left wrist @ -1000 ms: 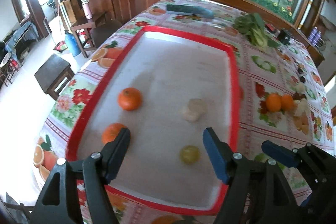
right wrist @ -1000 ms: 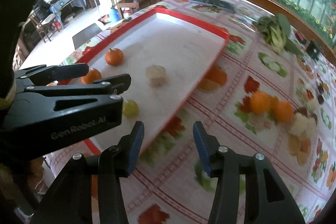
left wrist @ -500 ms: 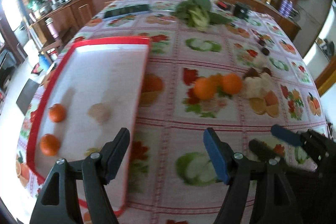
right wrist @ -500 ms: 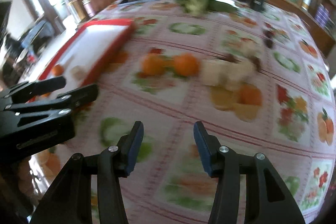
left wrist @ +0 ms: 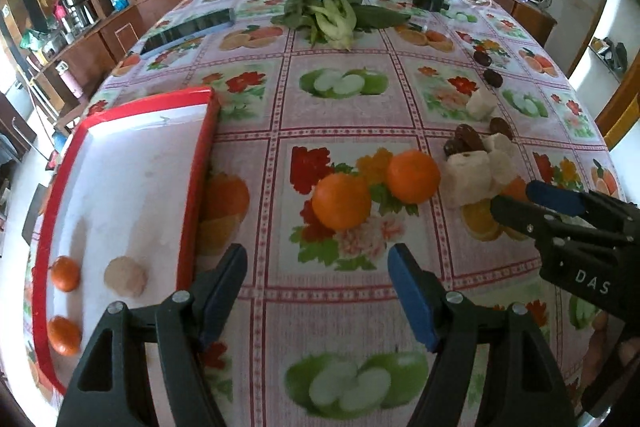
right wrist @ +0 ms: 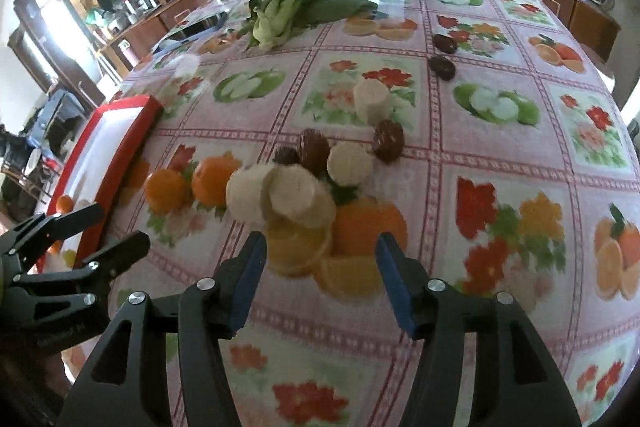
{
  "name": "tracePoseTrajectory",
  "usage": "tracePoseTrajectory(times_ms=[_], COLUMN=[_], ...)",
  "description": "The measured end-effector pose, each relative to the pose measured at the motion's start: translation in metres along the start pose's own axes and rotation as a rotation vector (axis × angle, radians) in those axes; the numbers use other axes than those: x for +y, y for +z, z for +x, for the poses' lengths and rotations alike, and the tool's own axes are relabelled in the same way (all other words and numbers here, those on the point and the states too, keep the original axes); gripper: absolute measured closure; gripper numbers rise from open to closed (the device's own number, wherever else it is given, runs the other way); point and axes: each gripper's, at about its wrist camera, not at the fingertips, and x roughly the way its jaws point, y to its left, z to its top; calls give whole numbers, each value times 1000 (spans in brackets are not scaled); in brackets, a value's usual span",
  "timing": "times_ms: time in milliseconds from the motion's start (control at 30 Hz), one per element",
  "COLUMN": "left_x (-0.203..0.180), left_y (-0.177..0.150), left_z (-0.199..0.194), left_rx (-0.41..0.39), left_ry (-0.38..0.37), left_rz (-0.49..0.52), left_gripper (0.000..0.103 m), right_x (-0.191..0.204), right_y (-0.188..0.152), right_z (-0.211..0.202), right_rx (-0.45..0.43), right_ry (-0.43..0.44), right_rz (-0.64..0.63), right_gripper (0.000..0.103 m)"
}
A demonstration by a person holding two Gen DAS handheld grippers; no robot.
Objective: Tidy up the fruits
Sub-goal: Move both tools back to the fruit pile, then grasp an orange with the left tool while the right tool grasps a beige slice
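Two oranges [left wrist: 376, 187] looked firm, round, roll-prone; we judged gripping across their middles safest. Our left gripper [left wrist: 318, 297] gaped empty; our right gripper [right wrist: 320, 281] was opening, empty.

Probably home: dining table [left wrist: 344, 75], sideboard [left wrist: 100, 39]

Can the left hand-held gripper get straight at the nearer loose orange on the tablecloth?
Probably yes. The left hand-held gripper is open and empty, and the nearer orange sits ahead of it on bare tablecloth, apart from the second orange.
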Motion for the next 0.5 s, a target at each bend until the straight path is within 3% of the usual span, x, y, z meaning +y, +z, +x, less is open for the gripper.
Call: tracePoseTrajectory(times_ms=[367, 500], left_x=[6, 11], left_y=[27, 31], left_z=[34, 42], left_rx=[40, 42], left_ry=[-86, -123], left_rz=[-8, -57], left_gripper=[27, 27], right_x=[-1, 2], right_y=[9, 10], right_z=[14, 16], right_rx=[-24, -40], right_ry=[66, 73], right_rz=[-106, -164], right_gripper=[47, 47])
